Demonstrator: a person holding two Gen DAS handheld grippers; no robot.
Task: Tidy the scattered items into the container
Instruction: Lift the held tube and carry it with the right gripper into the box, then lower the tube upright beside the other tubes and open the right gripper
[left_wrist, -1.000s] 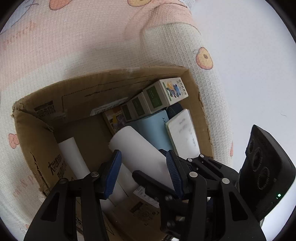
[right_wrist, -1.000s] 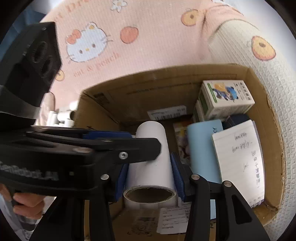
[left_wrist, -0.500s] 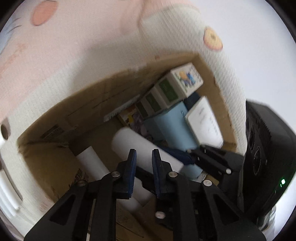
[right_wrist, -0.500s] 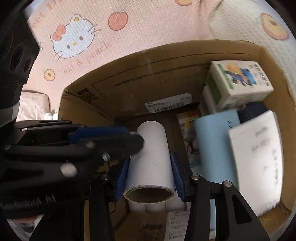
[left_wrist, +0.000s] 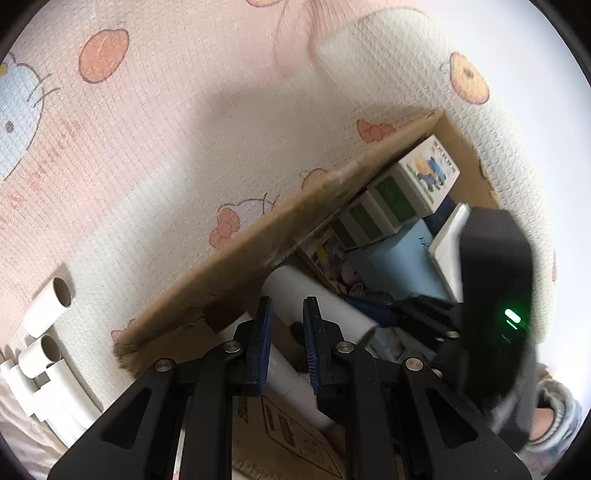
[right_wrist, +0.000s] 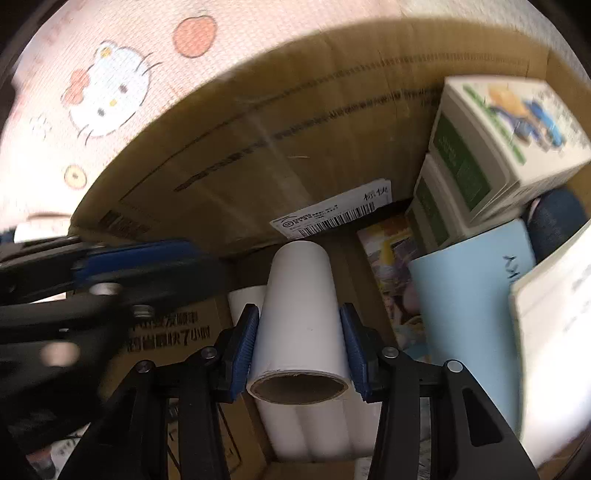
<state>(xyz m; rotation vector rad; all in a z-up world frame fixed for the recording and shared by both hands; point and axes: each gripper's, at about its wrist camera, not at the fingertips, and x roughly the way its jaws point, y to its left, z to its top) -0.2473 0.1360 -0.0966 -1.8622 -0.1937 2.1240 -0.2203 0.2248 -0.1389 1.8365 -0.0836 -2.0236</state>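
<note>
Both wrist cameras look steeply down from close above. The left view hangs over the cardboard box (left_wrist: 236, 254) rim, mat at upper left; the right peers inside it (right_wrist: 295, 122). Both share the box interior.

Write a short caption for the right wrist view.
Right gripper holds a white roll inside the cardboard box.

Home setting, pink cartoon-cat bedspread (left_wrist: 155, 155) under a cardboard box (right_wrist: 303, 122), a bed by the look
</note>
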